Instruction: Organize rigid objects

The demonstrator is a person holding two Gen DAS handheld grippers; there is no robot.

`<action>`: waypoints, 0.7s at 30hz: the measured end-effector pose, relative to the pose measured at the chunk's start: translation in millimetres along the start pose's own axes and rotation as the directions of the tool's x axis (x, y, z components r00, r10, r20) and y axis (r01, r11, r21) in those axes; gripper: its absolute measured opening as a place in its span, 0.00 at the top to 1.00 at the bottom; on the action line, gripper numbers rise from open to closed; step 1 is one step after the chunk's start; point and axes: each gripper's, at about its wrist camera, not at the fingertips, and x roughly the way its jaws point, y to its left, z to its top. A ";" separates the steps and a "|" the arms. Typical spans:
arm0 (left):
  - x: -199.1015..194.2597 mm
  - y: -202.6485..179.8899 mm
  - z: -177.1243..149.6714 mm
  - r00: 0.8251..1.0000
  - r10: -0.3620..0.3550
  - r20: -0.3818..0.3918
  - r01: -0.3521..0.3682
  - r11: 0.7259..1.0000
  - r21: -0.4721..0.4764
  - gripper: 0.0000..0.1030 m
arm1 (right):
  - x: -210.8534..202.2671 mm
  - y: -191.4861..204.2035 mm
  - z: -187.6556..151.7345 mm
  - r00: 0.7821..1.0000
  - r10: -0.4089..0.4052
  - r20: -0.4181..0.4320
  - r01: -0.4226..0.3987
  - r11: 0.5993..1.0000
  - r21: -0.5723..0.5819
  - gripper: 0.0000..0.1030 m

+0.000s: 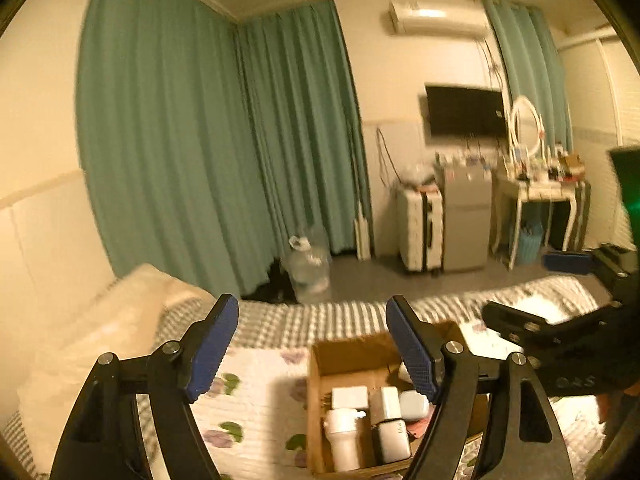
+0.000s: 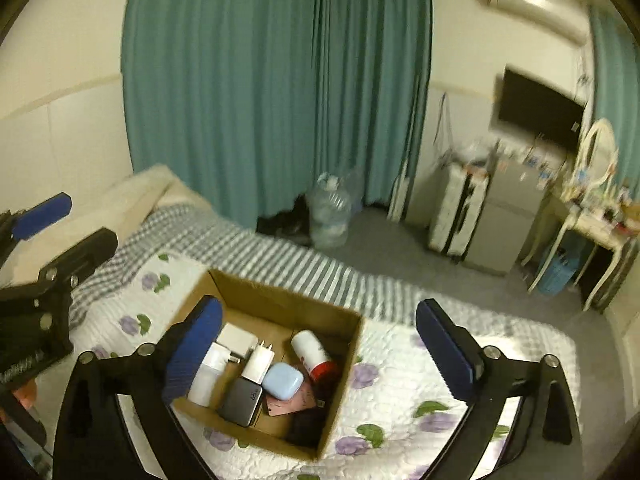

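Observation:
An open cardboard box (image 2: 304, 300) sits on the bed and holds several small rigid items: white chargers (image 2: 258, 360), a light blue case (image 2: 283, 381), a grey power bank (image 2: 242, 402), a white bottle with a red end (image 2: 312, 350) and a pink card (image 2: 292, 404). The box also shows in the left wrist view (image 1: 352, 354). My right gripper (image 2: 320, 354) is open and empty above the box. My left gripper (image 1: 312, 350) is open and empty, above the box's left side. Each gripper shows at the edge of the other's view.
The bed has a floral quilt (image 2: 396, 396), a checked blanket (image 2: 256, 248) and a pillow (image 1: 100, 344) by the headboard. Beyond it are green curtains, a clear water jug (image 2: 330, 212) on the floor, a suitcase (image 1: 420, 232), a cabinet and a dressing table (image 1: 536, 188).

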 end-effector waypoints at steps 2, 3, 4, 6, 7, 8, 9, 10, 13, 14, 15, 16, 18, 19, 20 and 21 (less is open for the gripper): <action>-19.1 9.4 5.0 0.999 0.017 0.037 -0.017 1.000 -0.002 0.23 | -33.6 9.4 3.8 0.998 -0.036 0.047 0.037 0.999 -0.020 0.00; -26.2 14.3 5.7 0.999 0.015 0.048 -0.014 1.000 -0.008 0.23 | -48.1 13.8 5.7 0.997 -0.044 0.067 0.046 0.999 -0.021 0.00; -35.8 19.7 6.8 0.998 0.012 0.061 -0.011 1.000 -0.018 0.23 | -63.1 17.6 5.9 0.994 -0.052 0.093 0.054 0.998 -0.020 0.00; -51.5 27.9 7.1 0.997 -0.001 0.082 0.003 1.000 -0.024 0.23 | -87.1 25.7 4.7 0.989 -0.073 0.125 0.077 0.997 -0.024 0.00; -55.9 31.4 6.1 0.996 -0.009 0.091 0.011 1.000 -0.028 0.23 | -96.6 31.9 3.6 0.986 -0.091 0.137 0.096 0.995 -0.027 0.00; -61.9 35.0 3.9 0.995 -0.020 0.100 0.023 0.999 -0.033 0.23 | -103.2 36.1 2.6 0.983 -0.107 0.148 0.112 0.993 -0.028 0.00; -66.7 37.8 1.1 0.994 -0.031 0.107 0.036 0.999 -0.037 0.23 | -111.0 40.6 -0.9 0.979 -0.124 0.160 0.129 0.991 -0.024 0.00; -69.3 37.3 -0.8 0.993 -0.042 0.108 0.046 0.998 -0.035 0.23 | -117.3 44.1 -5.0 0.974 -0.143 0.174 0.147 0.989 -0.015 0.00; -74.4 33.1 -15.1 0.993 -0.050 0.104 0.053 0.998 -0.025 0.23 | -125.7 50.5 -21.8 0.968 -0.167 0.187 0.168 0.986 0.015 0.00; -74.6 32.6 -22.6 0.993 -0.061 0.100 0.063 0.998 -0.022 0.23 | -124.8 53.7 -29.9 0.968 -0.169 0.187 0.167 0.986 0.027 0.00; -73.1 32.2 -30.5 0.993 -0.075 0.093 0.077 0.997 -0.023 0.23 | -123.4 56.1 -38.2 0.968 -0.173 0.183 0.169 0.985 0.039 0.00; -72.7 32.1 -35.1 0.993 -0.080 0.083 0.083 0.996 -0.029 0.23 | -120.5 58.4 -47.7 0.966 -0.181 0.183 0.173 0.983 0.060 0.00; -63.8 31.1 -52.2 0.993 -0.103 0.057 0.105 0.994 -0.041 0.23 | -112.8 61.8 -67.6 0.964 -0.192 0.183 0.176 0.979 0.104 0.00; -61.7 29.9 -58.1 0.993 -0.105 0.043 0.107 0.993 -0.042 0.23 | -106.9 62.7 -77.7 0.964 -0.197 0.179 0.177 0.977 0.121 0.00; -59.5 28.8 -65.9 0.993 -0.111 0.029 0.112 0.993 -0.037 0.23 | -99.9 63.7 -86.6 0.965 -0.200 0.173 0.179 0.976 0.126 0.00; -52.4 26.5 -75.6 0.994 -0.109 0.011 0.109 0.993 -0.035 0.23 | -95.8 63.8 -92.5 0.963 -0.206 0.173 0.185 0.974 0.127 0.00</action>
